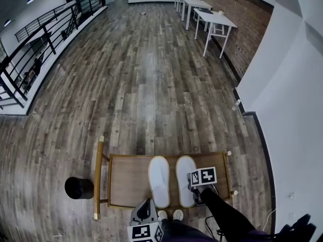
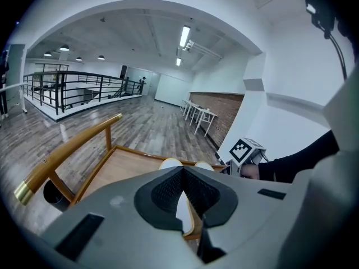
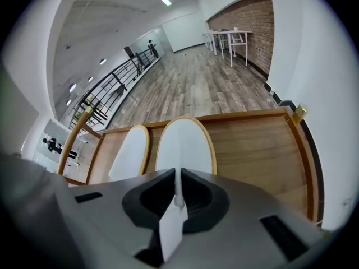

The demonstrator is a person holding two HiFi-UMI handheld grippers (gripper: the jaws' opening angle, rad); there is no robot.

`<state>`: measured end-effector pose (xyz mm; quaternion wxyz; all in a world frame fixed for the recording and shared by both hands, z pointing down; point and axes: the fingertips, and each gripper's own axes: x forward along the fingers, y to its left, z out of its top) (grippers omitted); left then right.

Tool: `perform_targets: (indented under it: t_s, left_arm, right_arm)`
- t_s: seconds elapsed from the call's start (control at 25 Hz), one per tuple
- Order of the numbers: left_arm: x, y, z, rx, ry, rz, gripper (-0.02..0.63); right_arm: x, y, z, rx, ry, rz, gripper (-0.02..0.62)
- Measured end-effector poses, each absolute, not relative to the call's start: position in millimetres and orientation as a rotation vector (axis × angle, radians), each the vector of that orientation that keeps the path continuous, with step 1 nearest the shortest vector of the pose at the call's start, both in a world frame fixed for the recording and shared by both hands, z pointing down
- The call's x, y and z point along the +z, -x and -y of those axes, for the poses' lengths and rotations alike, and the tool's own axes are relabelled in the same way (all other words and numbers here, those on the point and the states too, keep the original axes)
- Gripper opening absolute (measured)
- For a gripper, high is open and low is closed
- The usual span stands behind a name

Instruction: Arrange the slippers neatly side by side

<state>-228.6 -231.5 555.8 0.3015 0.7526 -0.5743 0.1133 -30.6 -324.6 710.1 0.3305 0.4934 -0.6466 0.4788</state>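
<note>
Two white slippers lie side by side, toes away from me, on a low wooden tray table (image 1: 126, 178): the left slipper (image 1: 159, 180) (image 3: 130, 153) and the right slipper (image 1: 184, 178) (image 3: 185, 144). My right gripper (image 1: 196, 189) (image 3: 178, 175) sits at the right slipper's heel, shut on a thin fold of its white fabric, which shows between the pads. My left gripper (image 1: 147, 204) (image 2: 182, 170) hovers at the table's near edge beside the left slipper's heel. Its jaws meet with nothing between them, and the left slipper (image 2: 170, 163) shows beyond them.
A wooden handle bar (image 1: 98, 178) runs along the tray table's left side, with a black round object (image 1: 78, 187) on the floor beside it. A white wall (image 1: 292, 135) stands close on the right. White tables (image 1: 212, 19) line the far brick wall. A railing (image 1: 40, 39) borders the left.
</note>
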Motion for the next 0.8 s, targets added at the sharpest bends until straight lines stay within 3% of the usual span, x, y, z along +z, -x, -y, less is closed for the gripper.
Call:
perform_targets:
  t_s: [0.8]
  left_arm:
    - [557.6, 239.9, 232.9, 0.283, -1.970, 1.559, 0.000]
  right_arm:
    - [724.3, 58.1, 329.4, 1.334, -1.274, 1.645, 0.020]
